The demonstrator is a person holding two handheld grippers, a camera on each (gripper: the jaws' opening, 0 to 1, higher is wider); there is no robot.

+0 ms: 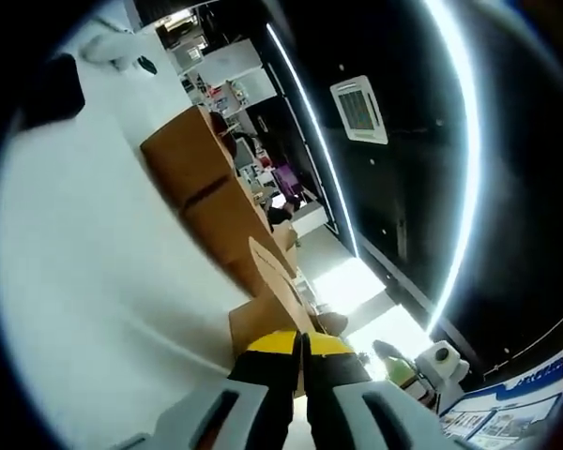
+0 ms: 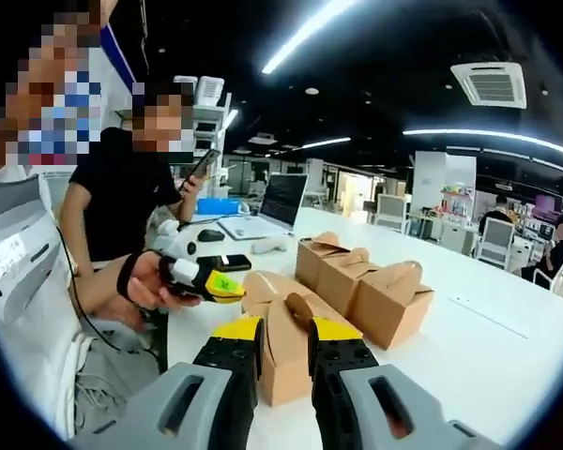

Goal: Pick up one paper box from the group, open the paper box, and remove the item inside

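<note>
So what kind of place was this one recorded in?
Most likely an open-plan office or lab. A long white table carries a laptop, strip lights and a ceiling air-conditioning unit run overhead, and more desks and chairs stand at the back.

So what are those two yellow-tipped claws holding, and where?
Both hold one brown paper box: right gripper pinches its top handle flap, left gripper its far top edge.
</note>
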